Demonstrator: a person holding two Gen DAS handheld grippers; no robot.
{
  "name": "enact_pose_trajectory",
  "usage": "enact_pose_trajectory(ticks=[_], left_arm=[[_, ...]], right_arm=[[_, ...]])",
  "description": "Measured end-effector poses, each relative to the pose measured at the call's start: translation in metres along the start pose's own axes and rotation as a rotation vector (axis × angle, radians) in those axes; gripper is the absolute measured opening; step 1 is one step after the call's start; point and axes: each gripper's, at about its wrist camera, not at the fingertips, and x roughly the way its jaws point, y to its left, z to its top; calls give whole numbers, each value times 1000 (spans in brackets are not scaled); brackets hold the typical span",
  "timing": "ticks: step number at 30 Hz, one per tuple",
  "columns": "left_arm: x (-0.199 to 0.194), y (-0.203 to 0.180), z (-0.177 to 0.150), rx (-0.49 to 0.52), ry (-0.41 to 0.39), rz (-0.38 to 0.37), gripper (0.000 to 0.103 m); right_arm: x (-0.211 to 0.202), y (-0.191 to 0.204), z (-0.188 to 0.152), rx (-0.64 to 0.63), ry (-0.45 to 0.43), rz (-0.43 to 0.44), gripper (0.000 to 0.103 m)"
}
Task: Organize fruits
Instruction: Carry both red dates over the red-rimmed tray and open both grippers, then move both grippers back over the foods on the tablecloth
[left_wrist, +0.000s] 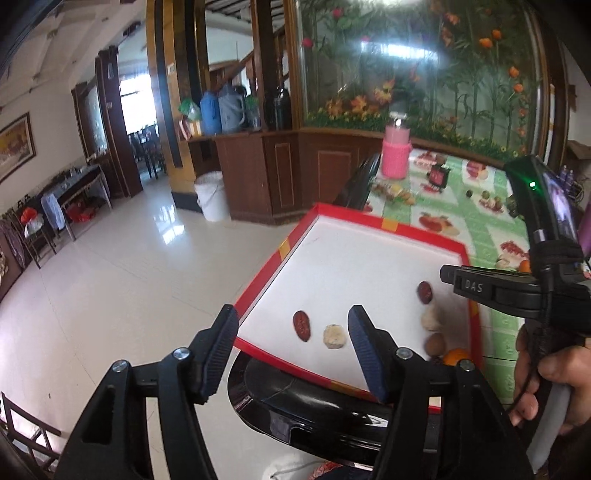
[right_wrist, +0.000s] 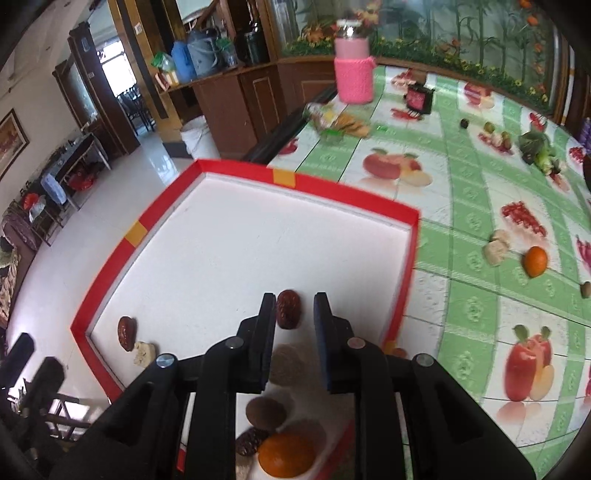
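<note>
Right wrist view: right gripper (right_wrist: 295, 314) slightly parted around date (right_wrist: 288, 308) at frame centre, unclamped; left gripper (left_wrist: 295, 339) half-open, empty. Next: fetch orange (right_wrist: 535, 261) at right, into tray (right_wrist: 236, 173).

the left gripper (left_wrist: 293, 345) is held angled downward, its two dark ribbed fingers (left_wrist: 364, 345) spread well apart with nothing gripped between them. the right gripper (right_wrist: 294, 332) is tilted more steeply downward; its fingers (right_wrist: 267, 332) are kept close together, only a narrow gap being left, and nothing is pressed by the pads. in the left wrist view, the right gripper's black handle is seen clasped by a hand (left_wrist: 550, 380), the fingers of that hand being curled round the grip.
</note>
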Motion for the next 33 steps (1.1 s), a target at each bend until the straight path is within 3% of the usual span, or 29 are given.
enact_pose_trajectory(ticks=[1, 3, 5, 13, 17, 25, 33], left_arm=[[-9, -3, 0, 9, -16, -8, 64], [-22, -9, 0, 26, -39, -21, 65], [-33, -16, 0, 43, -61, -35, 66], [-56, -35, -2, 60, -77, -93, 70], [-58, -51, -6, 100, -70, -122, 71], [-63, -71, -11, 146, -59, -161, 71], [-59, -75, -13, 139, -34, -167, 72]], right_arm=[[-6, -2, -1, 0, -17, -9, 28], [-19, -8, -3, 7, -53, -28, 42], [-33, -17, -6, 24, -86, -41, 46], [-65, -55, -13, 94, -143, -59, 48], [-79, -73, -14, 113, -187, -84, 58], [-102, -116, -9, 250, -245, -80, 64], [-105, -116, -5, 231, -266, -92, 68]])
